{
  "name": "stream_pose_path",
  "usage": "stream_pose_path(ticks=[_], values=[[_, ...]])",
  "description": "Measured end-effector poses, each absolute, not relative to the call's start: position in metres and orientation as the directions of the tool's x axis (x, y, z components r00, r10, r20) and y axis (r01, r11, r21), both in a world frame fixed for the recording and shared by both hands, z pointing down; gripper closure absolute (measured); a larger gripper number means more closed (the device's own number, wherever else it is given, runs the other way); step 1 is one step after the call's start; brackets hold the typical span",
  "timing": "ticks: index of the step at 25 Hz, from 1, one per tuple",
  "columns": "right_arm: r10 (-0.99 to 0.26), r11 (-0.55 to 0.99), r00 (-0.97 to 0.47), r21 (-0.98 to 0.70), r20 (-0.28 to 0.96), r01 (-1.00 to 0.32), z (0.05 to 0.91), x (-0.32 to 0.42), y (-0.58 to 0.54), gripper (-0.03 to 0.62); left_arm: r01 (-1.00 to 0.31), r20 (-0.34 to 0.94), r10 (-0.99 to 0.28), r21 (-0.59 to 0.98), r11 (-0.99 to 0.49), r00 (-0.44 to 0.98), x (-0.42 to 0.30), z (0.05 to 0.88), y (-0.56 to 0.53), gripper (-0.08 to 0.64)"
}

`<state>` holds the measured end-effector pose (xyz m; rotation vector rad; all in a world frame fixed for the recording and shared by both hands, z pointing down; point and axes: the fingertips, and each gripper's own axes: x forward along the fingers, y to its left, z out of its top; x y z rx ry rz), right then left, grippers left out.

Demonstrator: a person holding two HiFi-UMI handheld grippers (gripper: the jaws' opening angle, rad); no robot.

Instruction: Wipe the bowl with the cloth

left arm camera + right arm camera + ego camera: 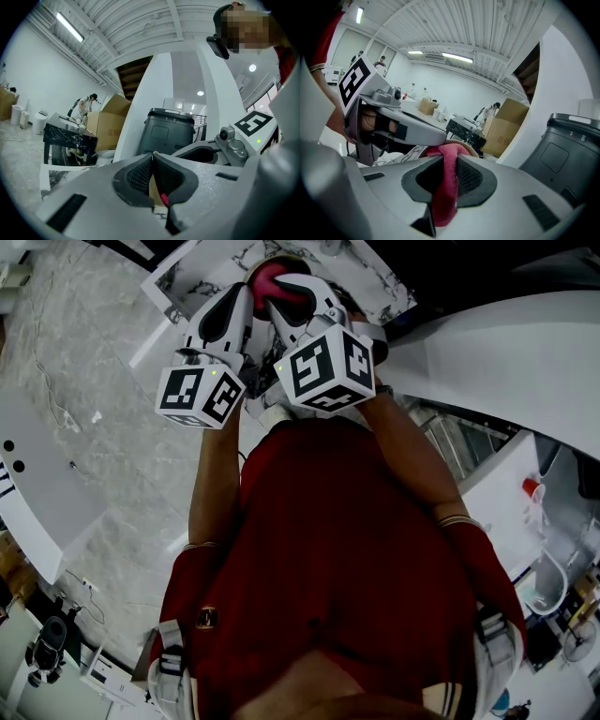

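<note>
The red cloth [446, 187] is pinched between the jaws of my right gripper [450, 161], and its top bunches over the brown bowl [471, 149] just beyond. In the head view the cloth [270, 277] lies in the bowl [291, 260] at the top, with both grippers side by side over it. My left gripper [153, 157] is shut on a thin tan edge, the bowl's rim [153, 190], with a bit of red beside it. Most of the bowl is hidden by the grippers. The left gripper [242, 306] is left of the right gripper [284, 298].
The bowl rests on a white marbled table [380, 282]. A dark marble counter [65, 136], cardboard boxes [105, 126] and a dark grey bin [168, 131] stand farther off, with people at the back. The person's red shirt [328, 549] fills the lower head view.
</note>
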<state>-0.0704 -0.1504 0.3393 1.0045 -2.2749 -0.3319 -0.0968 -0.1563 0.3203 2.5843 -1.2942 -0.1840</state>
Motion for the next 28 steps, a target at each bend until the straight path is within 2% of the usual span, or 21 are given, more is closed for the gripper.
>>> stream_pose_path(ticks=[28], values=[[-0.764,0.641,-0.47,0.429,0.443,-0.637,0.336,-0.045,-0.156,0.526,-0.776,-0.025,-0.808,0.262,-0.573,0.589,-0.102,0.314,-0.154,0.549]])
